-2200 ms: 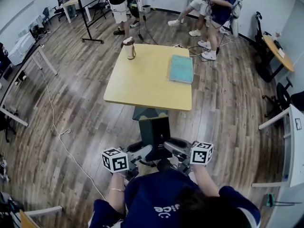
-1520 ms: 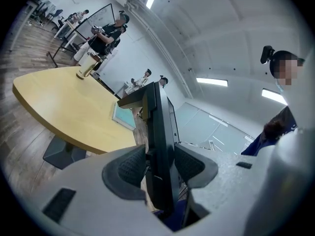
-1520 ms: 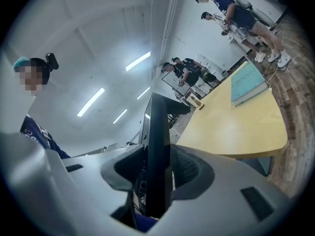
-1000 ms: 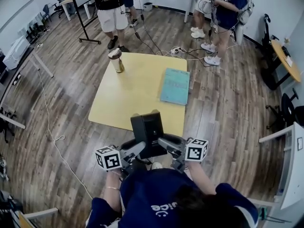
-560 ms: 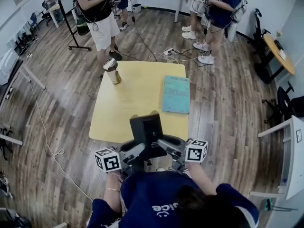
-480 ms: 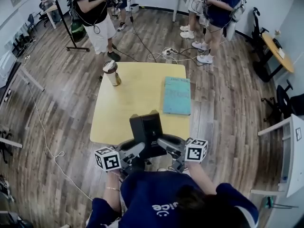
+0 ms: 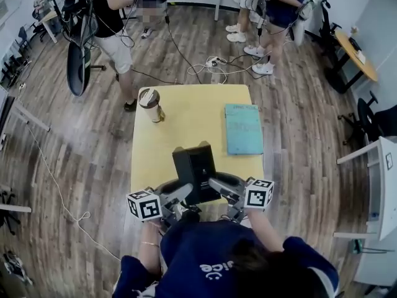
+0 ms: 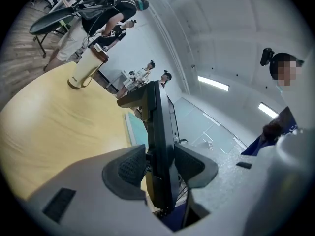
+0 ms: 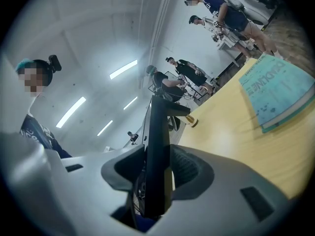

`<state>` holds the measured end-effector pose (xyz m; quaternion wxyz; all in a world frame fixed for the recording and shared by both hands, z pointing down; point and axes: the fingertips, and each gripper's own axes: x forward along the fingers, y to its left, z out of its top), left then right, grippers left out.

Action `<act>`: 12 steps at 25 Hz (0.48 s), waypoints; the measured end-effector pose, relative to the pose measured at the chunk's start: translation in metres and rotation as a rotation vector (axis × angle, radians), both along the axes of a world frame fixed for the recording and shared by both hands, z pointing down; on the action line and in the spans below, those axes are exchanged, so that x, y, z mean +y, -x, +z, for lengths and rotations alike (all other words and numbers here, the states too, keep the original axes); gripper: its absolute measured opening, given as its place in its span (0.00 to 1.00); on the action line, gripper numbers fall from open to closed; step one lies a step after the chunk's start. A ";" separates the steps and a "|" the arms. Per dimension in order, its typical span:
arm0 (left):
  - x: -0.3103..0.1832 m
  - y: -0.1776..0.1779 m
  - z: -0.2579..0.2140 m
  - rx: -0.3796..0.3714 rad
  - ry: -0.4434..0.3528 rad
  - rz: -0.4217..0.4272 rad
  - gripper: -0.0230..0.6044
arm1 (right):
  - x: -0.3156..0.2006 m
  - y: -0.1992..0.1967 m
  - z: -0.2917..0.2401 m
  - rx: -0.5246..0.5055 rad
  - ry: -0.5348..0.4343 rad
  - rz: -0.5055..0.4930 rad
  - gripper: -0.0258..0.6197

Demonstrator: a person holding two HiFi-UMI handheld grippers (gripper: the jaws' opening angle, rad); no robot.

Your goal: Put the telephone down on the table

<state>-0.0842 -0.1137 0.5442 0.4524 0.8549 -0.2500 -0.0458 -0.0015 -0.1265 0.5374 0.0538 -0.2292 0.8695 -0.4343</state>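
I have the phone (image 7: 195, 172) clamped from two sides. In the left gripper view, the left gripper (image 8: 160, 163) has its jaws drawn to a narrow gap, and the phone's black edge is pinched between the ribbed pads (image 8: 132, 165). The right gripper view shows the same for the right gripper (image 9: 157, 168): jaws narrow, pads pressed against the phone's thin body on either side. From the head view the phone is a dark slab standing roughly upright over the near edge of the counter (image 7: 186, 126), about the middle of that edge. The left gripper comes at it from the counter's near-left and the right gripper from its near-right. I cannot tell whether the phone's base touches the counter, because the grippers and the person's arms cover that spot. Both marker cubes sit just off the counter's near edge, one at each side of the phone. A teal book (image 7: 243, 128) lies flat on the right half of the counter, along its right edge and well apart from the phone. A cup (image 7: 151, 104) with a dark lid stands upright near the counter's far-left corner, also well apart from the phone. The middle of the counter between them is bare yellow top. On the wooden floor past the counter's far-left corner a person (image 7: 108, 23) stands holding grippers. More people (image 7: 273, 5) stand beyond the far edge, and loose cables (image 7: 214, 64) lie on the floor there.
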 end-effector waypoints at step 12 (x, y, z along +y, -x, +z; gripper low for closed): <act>-0.049 0.010 0.015 0.035 0.066 0.086 0.33 | -0.047 0.010 0.011 0.005 0.049 0.081 0.30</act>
